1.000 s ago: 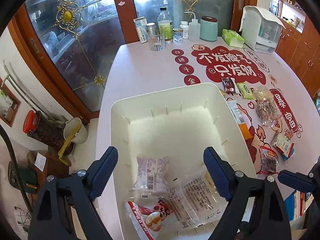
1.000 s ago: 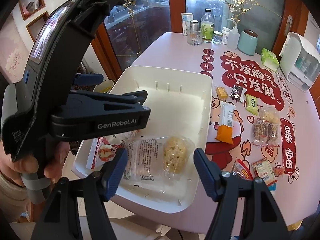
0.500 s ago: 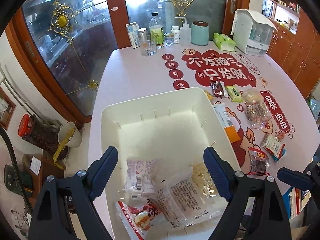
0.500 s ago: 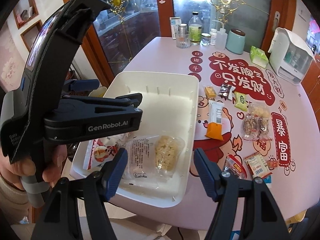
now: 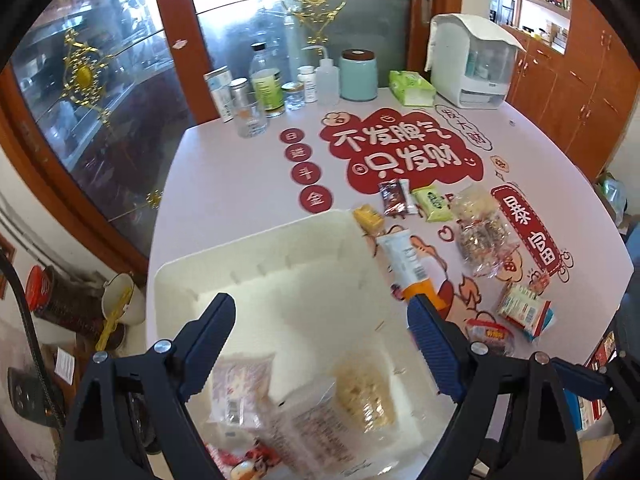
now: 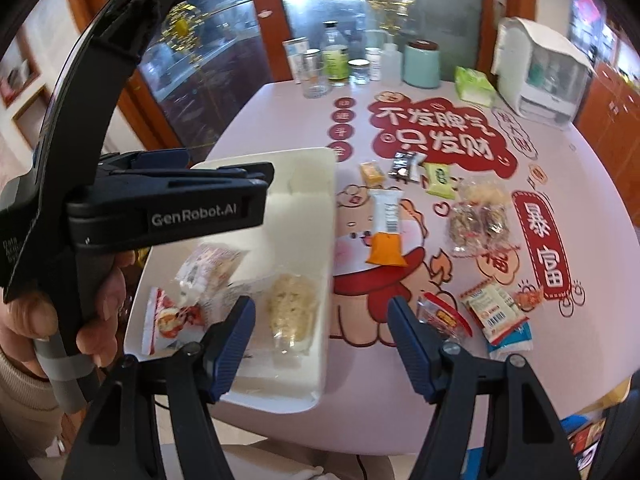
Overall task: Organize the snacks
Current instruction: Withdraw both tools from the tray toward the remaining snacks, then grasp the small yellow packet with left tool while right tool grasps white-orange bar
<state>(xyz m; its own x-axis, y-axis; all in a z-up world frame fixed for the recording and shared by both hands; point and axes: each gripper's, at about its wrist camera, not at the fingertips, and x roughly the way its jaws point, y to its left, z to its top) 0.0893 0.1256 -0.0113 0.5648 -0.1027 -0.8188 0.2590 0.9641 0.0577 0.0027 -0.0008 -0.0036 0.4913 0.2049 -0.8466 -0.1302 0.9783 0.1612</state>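
Observation:
A white bin point(image 5: 280, 248) point(image 6: 316, 184) sits at the table's near left and holds several snack packs, among them a clear pack of pale crackers point(image 5: 364, 396) point(image 6: 290, 308) and a red-and-white pack point(image 6: 168, 316). More snacks lie on the table to its right: an orange-and-white tube pack point(image 5: 408, 264) point(image 6: 386, 228), a clear bag of bars point(image 5: 486, 240) point(image 6: 480, 224), a yellow sweet point(image 6: 372, 172), a green pack point(image 6: 440, 178). My left gripper point(image 5: 322, 340) is open and empty above the bin. My right gripper point(image 6: 322, 336) is open and empty over the bin's right rim.
Bottles, jars and a glass point(image 5: 252, 120) stand at the table's far edge, with a teal canister point(image 5: 359, 76), a green tissue pack point(image 5: 412, 88) and a white dispenser point(image 5: 472, 64). Glass cabinet doors rise behind. The table's near edge is close below the grippers.
Both grippers have drawn back and swung right, away from the bin's contents. The snack packs lie released in the bin. Both stay open.

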